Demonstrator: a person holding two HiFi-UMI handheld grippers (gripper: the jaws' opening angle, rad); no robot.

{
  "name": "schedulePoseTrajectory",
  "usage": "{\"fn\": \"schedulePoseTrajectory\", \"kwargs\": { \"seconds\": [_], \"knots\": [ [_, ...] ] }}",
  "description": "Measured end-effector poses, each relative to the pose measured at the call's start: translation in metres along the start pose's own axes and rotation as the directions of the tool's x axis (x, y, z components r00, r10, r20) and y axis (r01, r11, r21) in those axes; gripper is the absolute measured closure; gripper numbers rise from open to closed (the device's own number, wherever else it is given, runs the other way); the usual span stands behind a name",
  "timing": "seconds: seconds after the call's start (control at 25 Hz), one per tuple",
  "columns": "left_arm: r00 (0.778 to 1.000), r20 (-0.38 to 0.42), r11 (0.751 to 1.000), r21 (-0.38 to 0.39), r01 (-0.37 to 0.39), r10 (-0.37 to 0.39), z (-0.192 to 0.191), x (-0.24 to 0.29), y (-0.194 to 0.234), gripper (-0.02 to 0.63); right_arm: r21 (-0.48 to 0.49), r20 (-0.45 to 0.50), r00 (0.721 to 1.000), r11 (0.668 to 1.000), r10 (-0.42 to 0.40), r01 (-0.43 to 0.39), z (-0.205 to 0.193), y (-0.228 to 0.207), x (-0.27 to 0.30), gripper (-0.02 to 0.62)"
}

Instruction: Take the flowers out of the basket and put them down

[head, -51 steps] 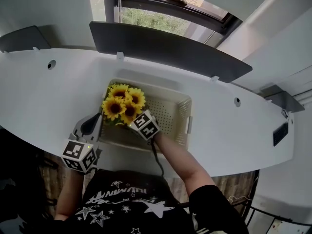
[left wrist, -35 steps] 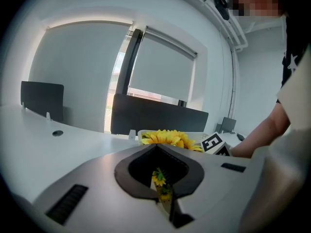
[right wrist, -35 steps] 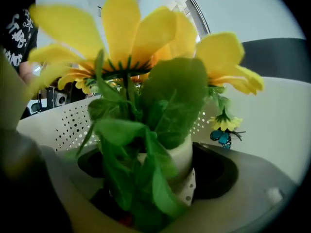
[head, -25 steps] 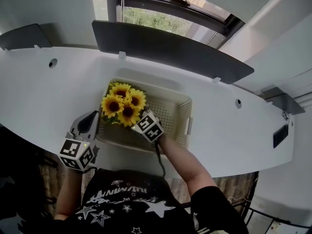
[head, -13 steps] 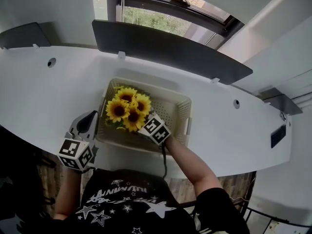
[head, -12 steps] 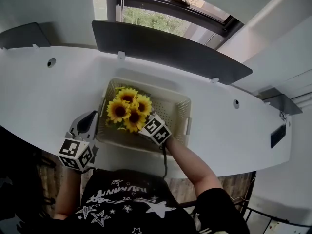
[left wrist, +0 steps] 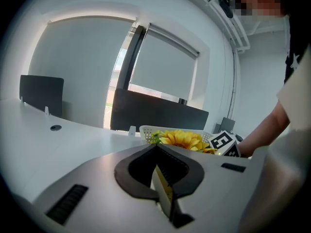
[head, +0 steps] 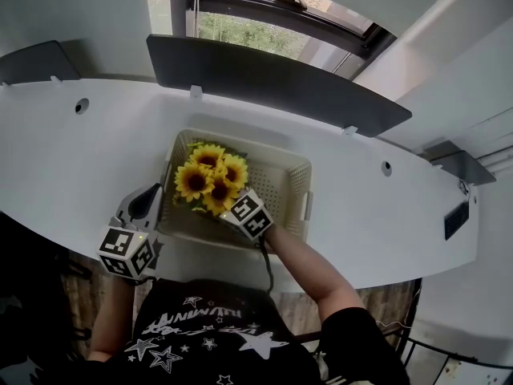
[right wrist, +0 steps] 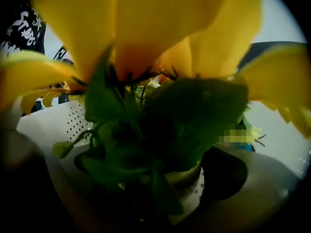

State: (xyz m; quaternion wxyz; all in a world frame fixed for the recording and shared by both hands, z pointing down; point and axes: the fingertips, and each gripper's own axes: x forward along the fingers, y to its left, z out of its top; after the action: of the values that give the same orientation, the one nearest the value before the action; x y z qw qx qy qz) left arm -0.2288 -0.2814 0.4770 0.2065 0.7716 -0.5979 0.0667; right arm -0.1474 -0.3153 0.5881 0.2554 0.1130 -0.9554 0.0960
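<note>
Looked like the grab step: the flowers (head: 210, 179) sat in the left end of the basket (head: 292, 184), the right gripper (right wrist: 155, 178) had its jaws opening wide around the stems, the left gripper (left wrist: 156, 147) was pressed together and empty, so next it'd need to clamp those stems and lift.

Smooth, mostly matt plastic in front of you.
Your basket (head: 298, 184) is cream perforated plastic, the table (head: 72, 159) smooth white with a faint sheen, the flowers (head: 210, 179) matt yellow-petalled, and your left gripper (left wrist: 156, 147) smooth grey plastic with dark matt lining round its jaws.
</note>
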Motion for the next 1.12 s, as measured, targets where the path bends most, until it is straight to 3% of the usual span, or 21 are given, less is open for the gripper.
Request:
{"fn": "schedulePoseTrajectory", "kwargs": {
  "seconds": [0.36, 1.12],
  "knots": [
    [1.000, -0.023, 1.000, -0.013, 0.007, -0.008, -0.010, 0.007, -0.003, 0.597, -0.005, 0.030, 0.999, 0.999, -0.045, 0.045, 0.009, -0.010, 0.026, 0.052],
    [0.997, 0.052, 0.993, -0.101, 0.054, -0.049, -0.003, 0.009, 0.008, 0.597, -0.036, 0.033, 0.996, 0.996, -0.085, 0.087, 0.019, -0.018, 0.047, 0.052]
  ]
}}
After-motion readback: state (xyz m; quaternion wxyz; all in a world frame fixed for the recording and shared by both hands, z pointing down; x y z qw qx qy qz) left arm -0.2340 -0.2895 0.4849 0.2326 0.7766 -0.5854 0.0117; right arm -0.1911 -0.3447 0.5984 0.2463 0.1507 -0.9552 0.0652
